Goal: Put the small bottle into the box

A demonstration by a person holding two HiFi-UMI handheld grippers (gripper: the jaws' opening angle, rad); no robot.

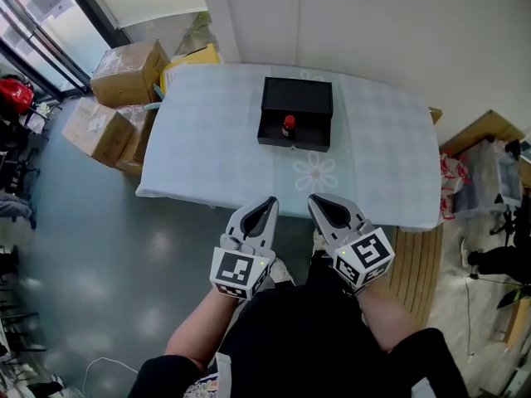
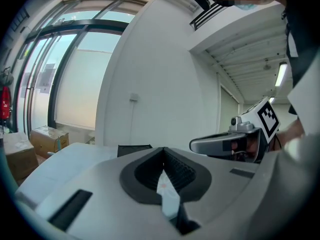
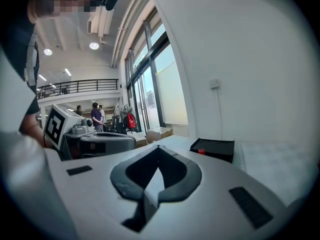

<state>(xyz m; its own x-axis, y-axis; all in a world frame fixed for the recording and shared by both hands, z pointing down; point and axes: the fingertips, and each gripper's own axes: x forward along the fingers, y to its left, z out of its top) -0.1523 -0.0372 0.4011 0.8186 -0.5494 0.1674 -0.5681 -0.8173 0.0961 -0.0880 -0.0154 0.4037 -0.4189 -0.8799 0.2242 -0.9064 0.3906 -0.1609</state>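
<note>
An open black box (image 1: 296, 96) sits on the far middle of the white-clothed table (image 1: 207, 148). The small dark bottle (image 1: 289, 126) with a red cap stands upright inside it, near its front wall. My left gripper (image 1: 270, 202) and right gripper (image 1: 316, 200) hover side by side at the table's near edge, well short of the box. Both are shut with nothing in them. The left gripper view shows its jaws (image 2: 163, 149) meeting, the box (image 2: 134, 149) beyond and the right gripper (image 2: 196, 145) beside. In the right gripper view, past the shut gripper (image 3: 158, 146), are the box (image 3: 216, 147) and red cap (image 3: 201, 151).
Cardboard boxes (image 1: 124, 73) are stacked on the floor left of the table. A wooden pallet (image 1: 419, 259) and bags lie to its right. A white wall stands behind the table. Several people (image 3: 95, 116) stand far off by the windows.
</note>
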